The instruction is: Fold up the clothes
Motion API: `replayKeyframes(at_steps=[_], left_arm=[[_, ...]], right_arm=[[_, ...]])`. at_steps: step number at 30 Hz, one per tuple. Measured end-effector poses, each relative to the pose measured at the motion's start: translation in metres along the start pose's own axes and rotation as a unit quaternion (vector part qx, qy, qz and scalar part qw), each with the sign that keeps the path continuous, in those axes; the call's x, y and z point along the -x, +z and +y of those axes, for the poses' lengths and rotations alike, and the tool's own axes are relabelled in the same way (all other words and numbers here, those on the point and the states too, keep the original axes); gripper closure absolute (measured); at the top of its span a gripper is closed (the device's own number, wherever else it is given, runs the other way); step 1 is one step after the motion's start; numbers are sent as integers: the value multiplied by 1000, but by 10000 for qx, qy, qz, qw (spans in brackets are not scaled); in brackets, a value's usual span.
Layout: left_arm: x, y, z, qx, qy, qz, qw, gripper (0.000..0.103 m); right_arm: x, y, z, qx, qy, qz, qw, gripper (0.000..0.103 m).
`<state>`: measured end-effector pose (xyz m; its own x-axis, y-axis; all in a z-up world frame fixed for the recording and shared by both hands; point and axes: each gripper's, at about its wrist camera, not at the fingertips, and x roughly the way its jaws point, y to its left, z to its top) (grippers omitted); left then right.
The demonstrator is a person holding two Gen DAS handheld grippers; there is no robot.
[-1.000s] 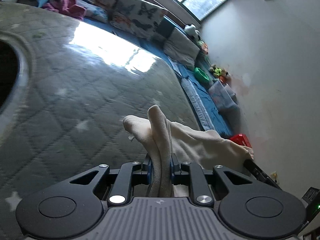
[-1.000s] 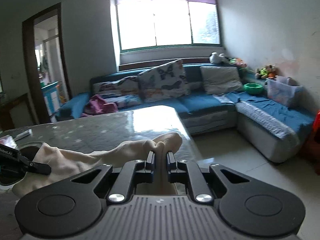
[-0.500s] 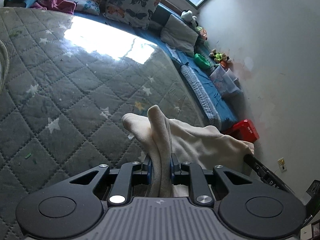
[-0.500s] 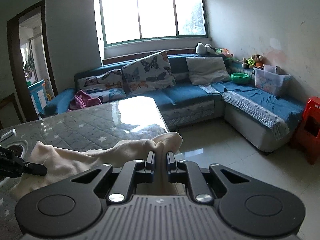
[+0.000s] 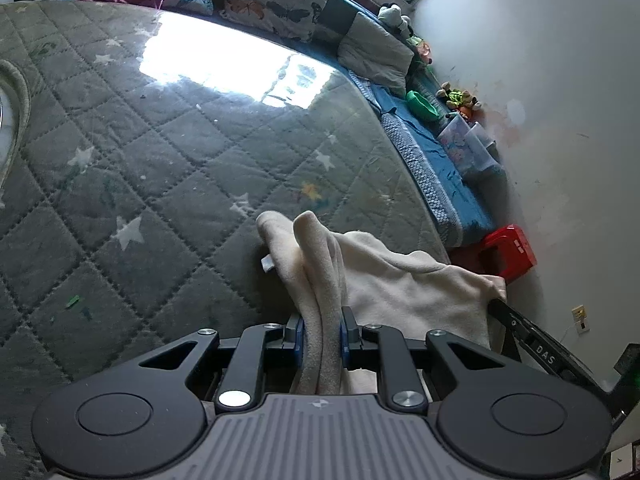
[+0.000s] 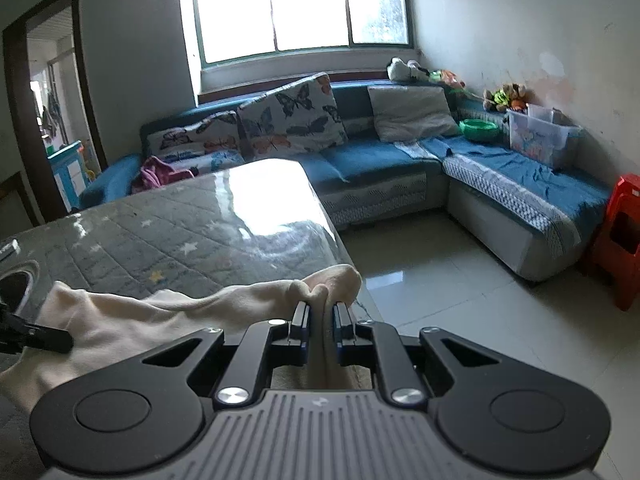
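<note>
At the bottom centre of each view, the left gripper (image 5: 322, 334) and the right gripper (image 6: 320, 330) each have their jaws clamped on a bunched edge of the cream garment (image 5: 400, 280), which hangs stretched between them over the near edge of the counter (image 5: 160, 160). I judge this the laying-out step: next, both need to lower together and spread the soft, fleecy cloth flat on the glossy quilted, star-patterned top before releasing.

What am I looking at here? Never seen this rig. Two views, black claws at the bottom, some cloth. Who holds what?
No robot arm: a person carries one two-finger gripper in each hand, with a fisheye camera on each looking along its fingers. One picture is from the left gripper, the other from the right gripper. Both are clamped shut on the same cream garment, one at each end, so it hangs stretched between them over the near edge of a grey quilted table cover with stars. Each camera also catches the other gripper's tip at the garment's far end. Behind are a blue sofa and a red stool.
</note>
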<state>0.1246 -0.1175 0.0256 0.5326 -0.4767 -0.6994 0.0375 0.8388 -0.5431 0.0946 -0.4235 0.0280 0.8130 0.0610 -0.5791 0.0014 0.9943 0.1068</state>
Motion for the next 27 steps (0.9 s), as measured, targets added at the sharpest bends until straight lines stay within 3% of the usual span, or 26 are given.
replayKeyframes(at_steps=[5,8,14,18,27], left_arm=[[-1,0,3,-2,83,52,10000,82],[0,0,4,-72,121,33,9999,80],[7,3,9,-147,340,-127,9992,67],[14,9,16,-76,407,-246,9988,67],[7,22,-9,-407,24,-349,9986,70]], right_arm=[[-7,-2,-6,-171,-193,98,9996,91],[-2,-3,0,-60,-89,74,9999,91],[-11,-5,19,195,241,168,9994,91],[-28,-4,27,237,321,269,9988,91],[-37,2,44,384,470,259,9978,91]])
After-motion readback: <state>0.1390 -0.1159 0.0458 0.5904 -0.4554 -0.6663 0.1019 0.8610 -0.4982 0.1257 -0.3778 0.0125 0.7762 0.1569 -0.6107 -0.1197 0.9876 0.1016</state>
